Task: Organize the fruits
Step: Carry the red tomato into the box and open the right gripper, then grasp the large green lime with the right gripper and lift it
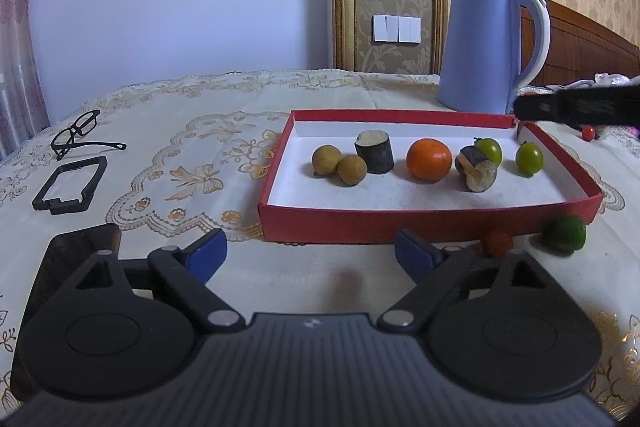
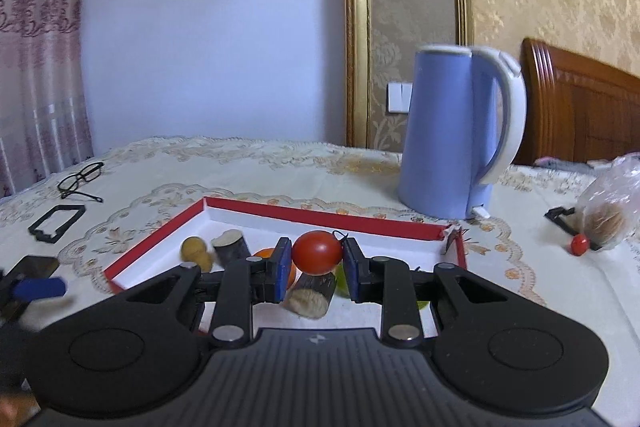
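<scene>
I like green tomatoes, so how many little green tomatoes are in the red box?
2. One green tomato sits behind the cut dark chunk; the other is near the box's right wall. More could be hidden.

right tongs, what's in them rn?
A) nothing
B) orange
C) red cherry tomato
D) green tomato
C: in the right wrist view the blue pads of the right tongs press on both sides of a red cherry tomato, held above the red tray; the orange sits in the tray.
</scene>
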Demonstrator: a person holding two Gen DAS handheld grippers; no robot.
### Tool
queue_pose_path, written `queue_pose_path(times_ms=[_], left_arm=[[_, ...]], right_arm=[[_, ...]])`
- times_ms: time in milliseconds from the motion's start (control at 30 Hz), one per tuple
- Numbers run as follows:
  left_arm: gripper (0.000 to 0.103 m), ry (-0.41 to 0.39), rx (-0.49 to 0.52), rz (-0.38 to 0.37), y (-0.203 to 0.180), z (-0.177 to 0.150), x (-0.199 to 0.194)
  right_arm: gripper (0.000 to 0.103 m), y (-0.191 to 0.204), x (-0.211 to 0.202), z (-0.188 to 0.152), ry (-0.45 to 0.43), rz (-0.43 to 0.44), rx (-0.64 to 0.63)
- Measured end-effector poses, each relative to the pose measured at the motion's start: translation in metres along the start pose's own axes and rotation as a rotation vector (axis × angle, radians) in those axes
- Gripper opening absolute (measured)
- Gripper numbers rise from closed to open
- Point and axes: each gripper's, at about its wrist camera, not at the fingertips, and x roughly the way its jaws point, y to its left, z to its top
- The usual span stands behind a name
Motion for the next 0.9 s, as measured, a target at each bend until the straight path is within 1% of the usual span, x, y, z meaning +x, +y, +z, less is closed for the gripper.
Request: queue_pose_path(times_ms=[133,233,400,500,600,700,833,900], left_arm=[[0.091,-0.001,0.005,0.002,0.000,-0.001,0.000],[0.092,-0.001,0.004,0.002,0.001,-0.001,0.000],[0.092,0.005,-0.004,0.003,0.004,-0.003,0.001],[0.092,0.005,-0.008,0.002,0.007,-0.003,0.001],[0.092,0.006,-0.019,0.003,0.011,-0.002,0.001],[0.092,0.013,-0.031,-0.011,0.012,-0.002,0.001],[0.092,0.002,-0.032,-0.029,0.010,-0.001,-0.003],[0.092,-0.006,-0.026,-0.029,0.007,0.000,-0.005]], right_arm=[[0.027,0.000,0.029,0.005,0.042,-0.012,0.031],[0.027,0.004,0.048,0.009,0.067,-0.027,0.028],[0.027,0.008,0.071,0.014,0.082,-0.060,0.048],[0.027,0.006,0.081,0.015,0.113,-0.075,0.053],[0.027,0.002,0.073,0.015,0.108,-0.072,0.063],[0.027,-0.006,0.055,0.013,0.088,-0.066,0.090],[0.027,-0.014,0.012,0.002,0.030,-0.086,0.054],[0.027,-0.019,-0.008,-0.007,0.021,-0.092,0.038]])
